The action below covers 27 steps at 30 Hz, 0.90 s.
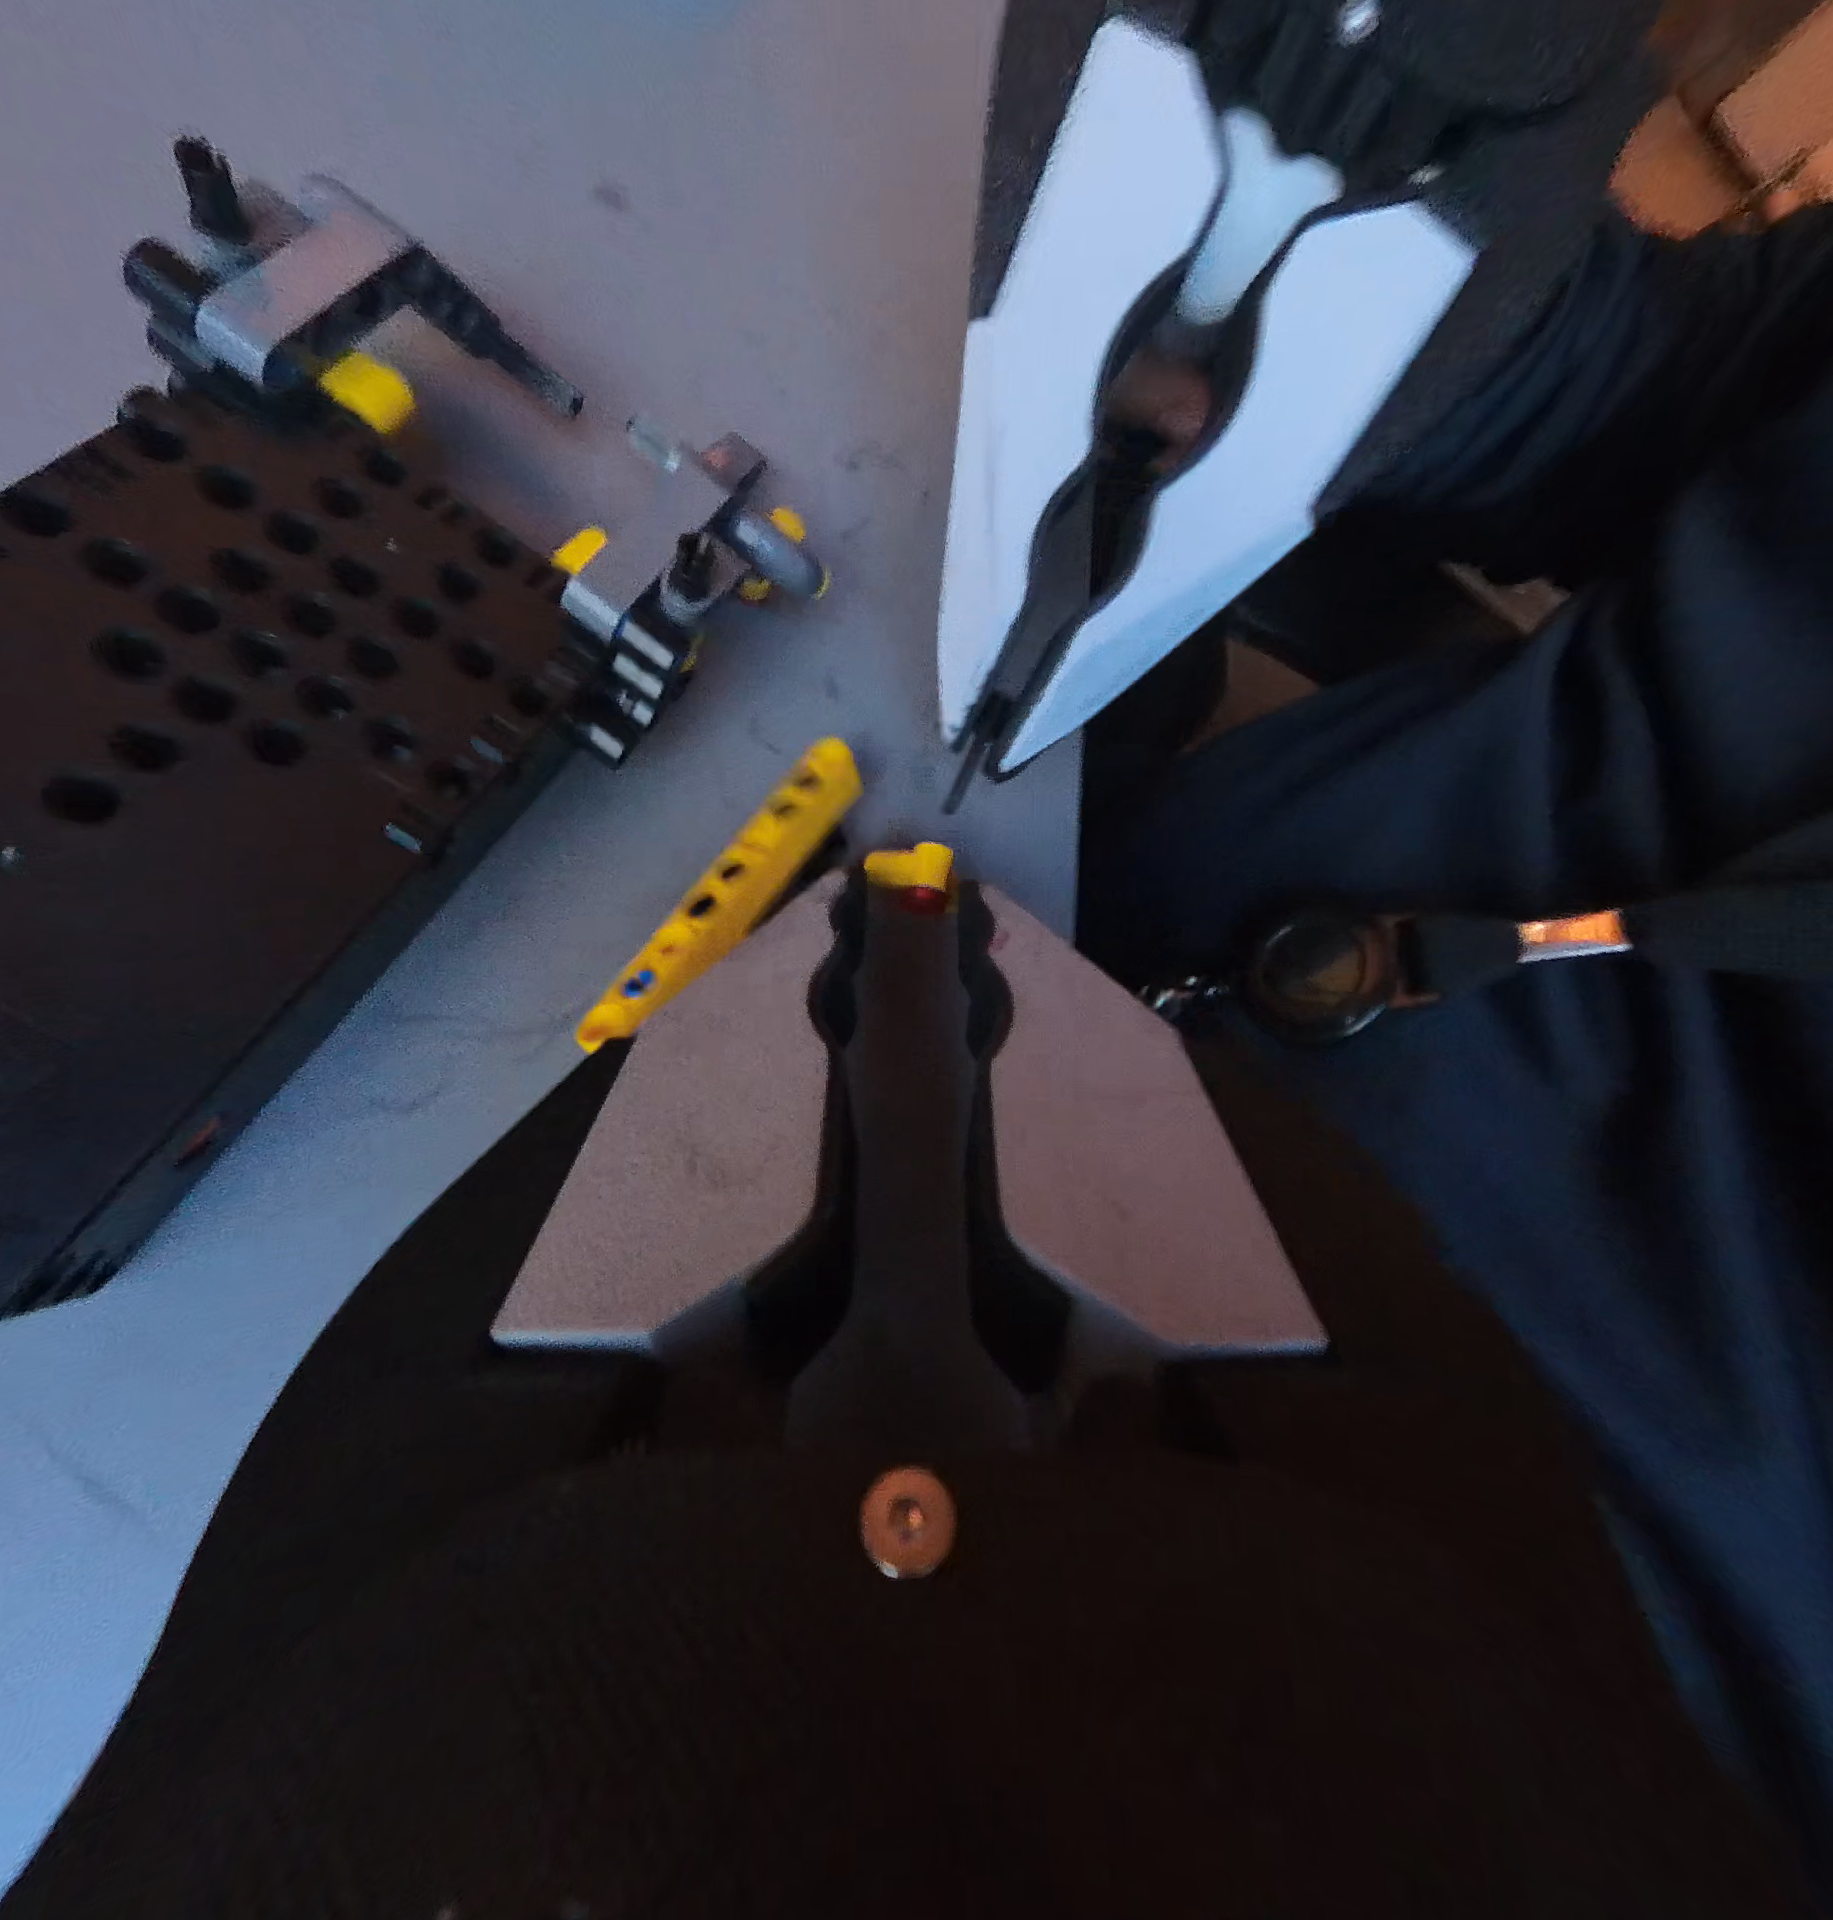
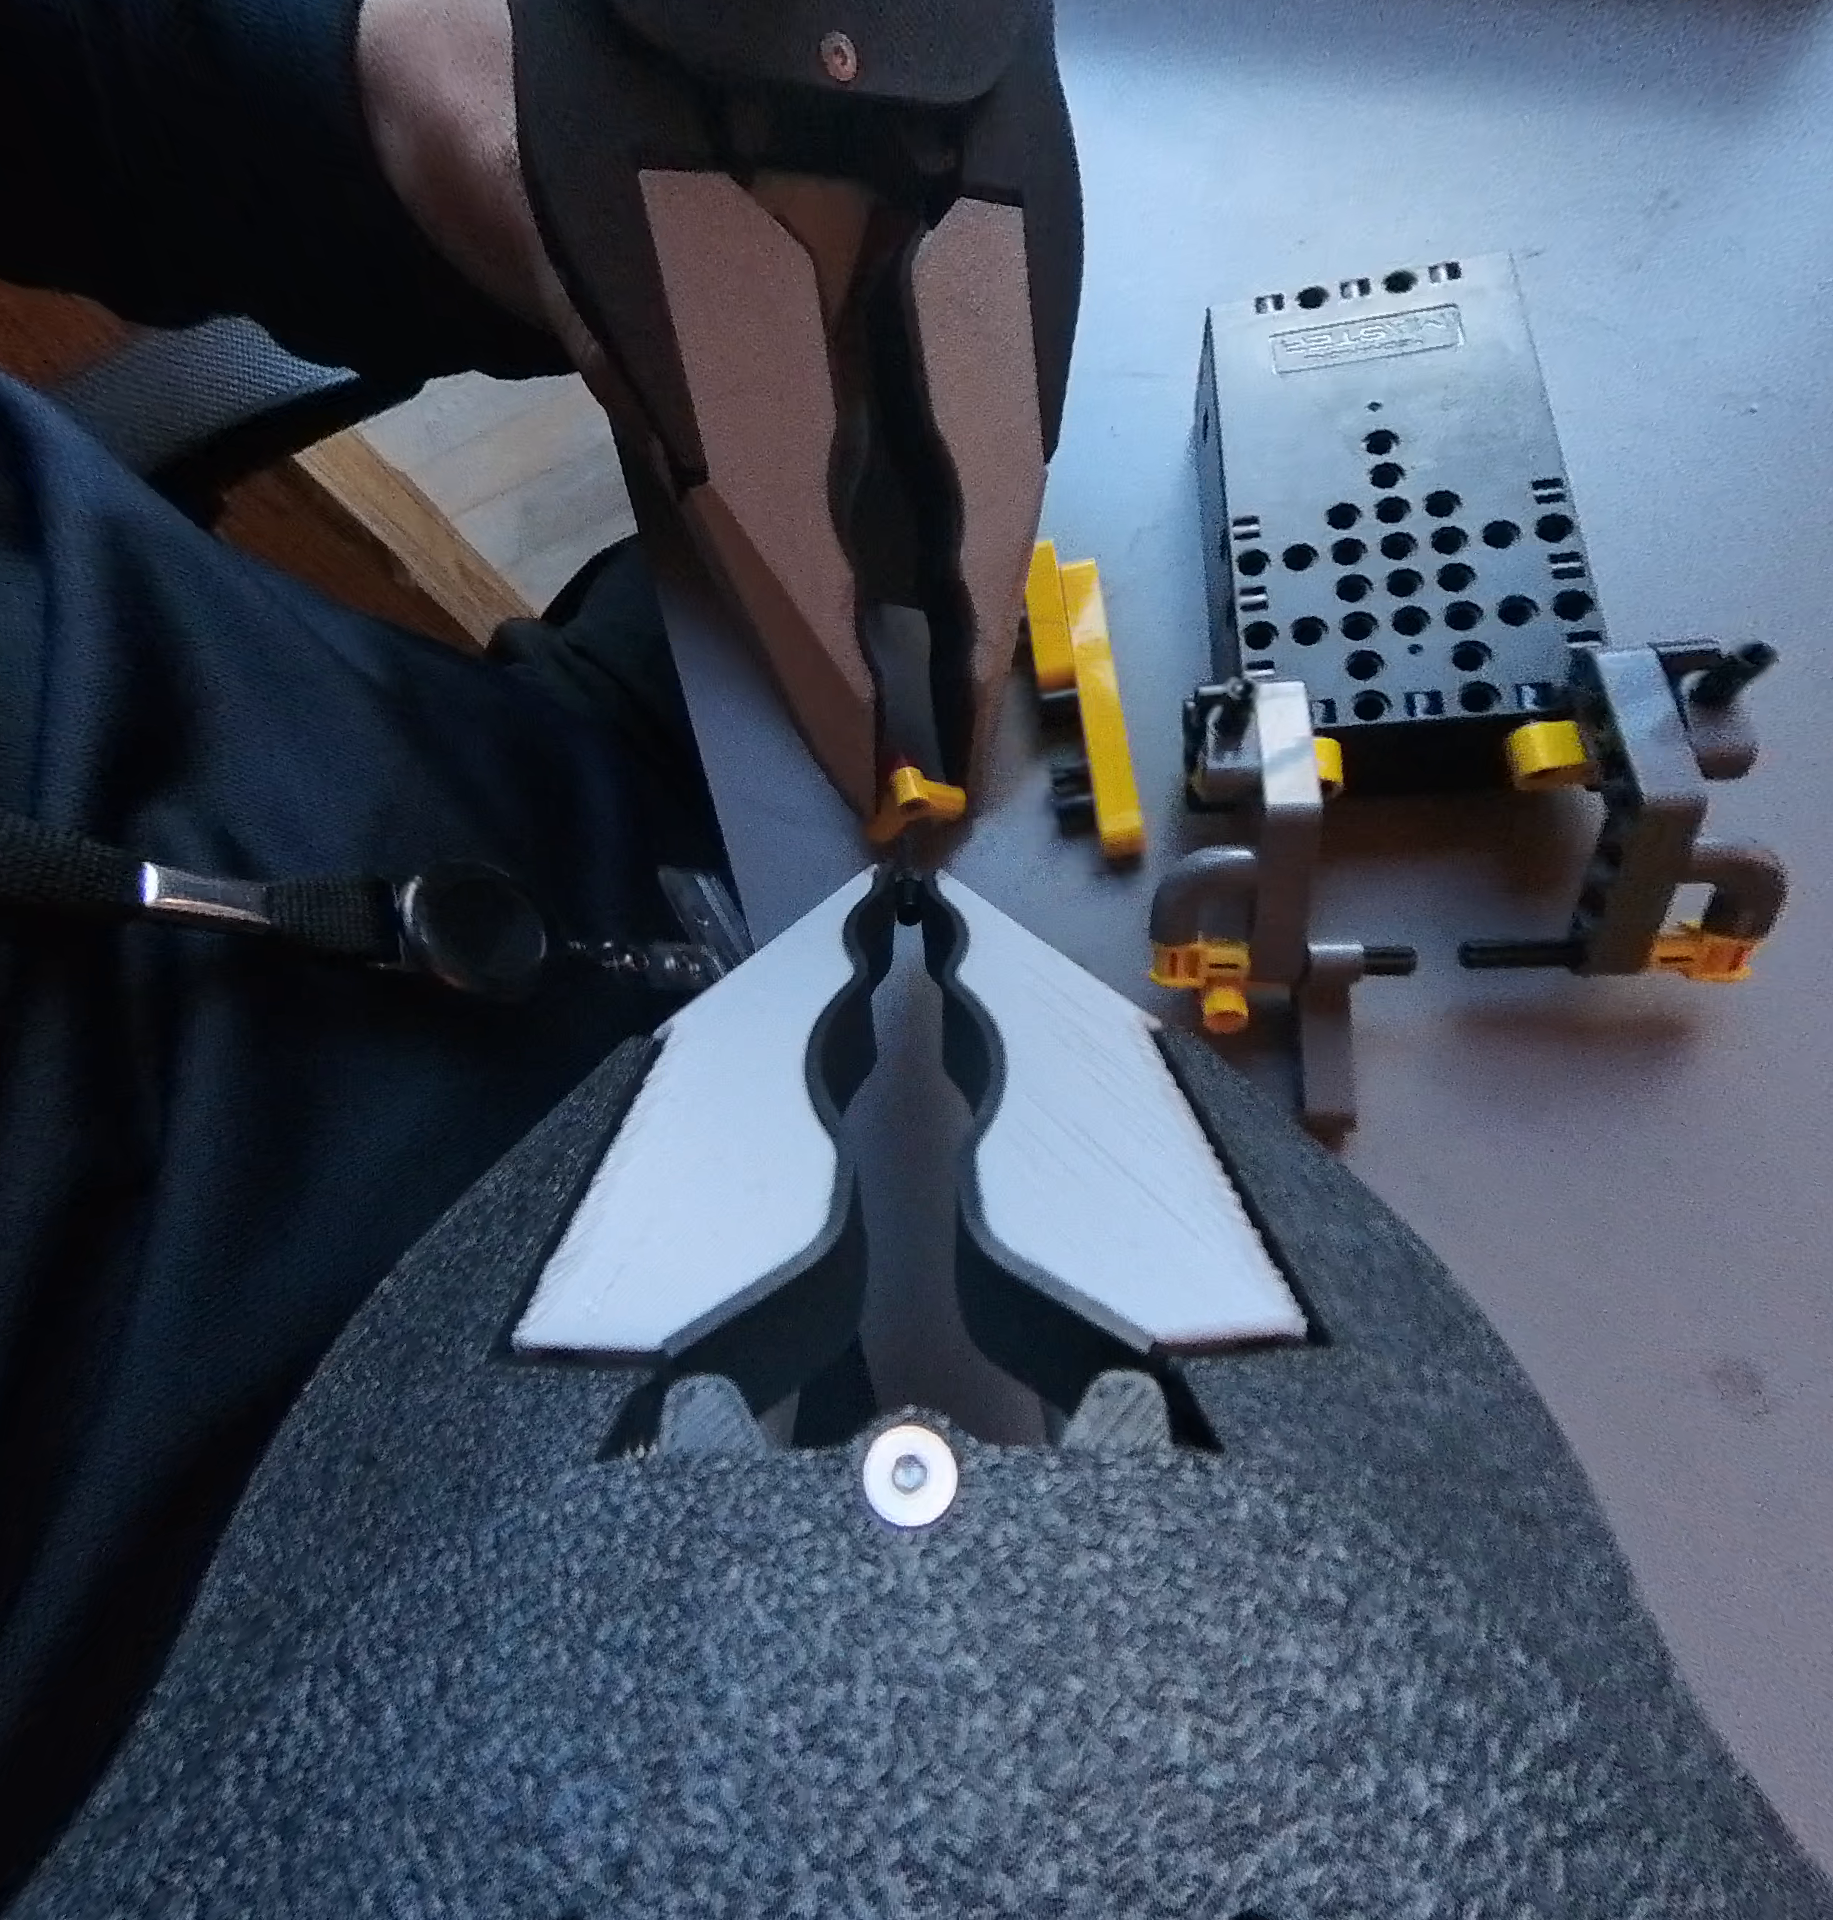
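My left gripper [image 1: 909,878] is shut on a small yellow connector piece [image 1: 909,864] with a red part behind it. It also shows in the right wrist view [image 2: 917,800], coming in from above, with the yellow connector [image 2: 917,802] at its tips. My right gripper [image 2: 907,891] is shut on a thin black pin [image 2: 907,902] and holds it tip to tip against the yellow connector. In the left wrist view the right gripper [image 1: 969,764] comes in from the upper right, over the table edge.
A black perforated block [image 2: 1400,551] with grey and yellow building-toy arms [image 2: 1276,831] sits on the grey table [image 2: 1514,1195]; it also shows in the left wrist view [image 1: 226,675]. Yellow beams [image 2: 1094,707] lie beside it. A person in dark clothing with a strap [image 2: 268,904] stands close. Only a small space, under 4 cm, lies between the two pairs of fingers.
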Each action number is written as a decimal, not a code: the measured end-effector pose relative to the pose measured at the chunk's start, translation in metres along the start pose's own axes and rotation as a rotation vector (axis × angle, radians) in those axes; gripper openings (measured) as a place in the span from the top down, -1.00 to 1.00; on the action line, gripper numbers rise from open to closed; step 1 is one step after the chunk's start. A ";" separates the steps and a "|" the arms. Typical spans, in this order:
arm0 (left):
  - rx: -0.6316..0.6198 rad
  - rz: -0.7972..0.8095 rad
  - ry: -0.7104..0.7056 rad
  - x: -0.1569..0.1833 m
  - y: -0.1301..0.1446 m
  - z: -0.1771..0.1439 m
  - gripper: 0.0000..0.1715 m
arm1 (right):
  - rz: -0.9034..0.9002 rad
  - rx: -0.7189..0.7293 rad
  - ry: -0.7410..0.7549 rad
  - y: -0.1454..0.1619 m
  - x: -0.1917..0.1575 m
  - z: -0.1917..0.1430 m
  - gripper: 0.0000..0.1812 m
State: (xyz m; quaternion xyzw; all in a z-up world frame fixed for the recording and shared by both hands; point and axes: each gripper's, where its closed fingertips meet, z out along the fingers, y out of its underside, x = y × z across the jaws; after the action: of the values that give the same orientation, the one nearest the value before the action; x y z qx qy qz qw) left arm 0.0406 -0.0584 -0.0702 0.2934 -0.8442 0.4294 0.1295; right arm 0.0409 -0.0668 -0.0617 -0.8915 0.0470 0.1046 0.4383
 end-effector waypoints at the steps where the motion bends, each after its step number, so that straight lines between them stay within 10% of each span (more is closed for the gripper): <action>1: -0.003 0.004 0.003 0.000 0.001 -0.001 0.83 | -0.001 0.004 -0.006 -0.001 -0.002 0.002 0.96; 27: -0.050 0.211 -0.043 0.003 0.005 0.001 0.84 | -0.052 -0.070 -0.018 -0.004 -0.002 0.007 0.97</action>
State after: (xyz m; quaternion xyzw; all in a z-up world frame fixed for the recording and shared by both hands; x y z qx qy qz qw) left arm 0.0348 -0.0580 -0.0726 0.2086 -0.8835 0.4132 0.0726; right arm 0.0386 -0.0592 -0.0621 -0.9063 0.0161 0.1026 0.4097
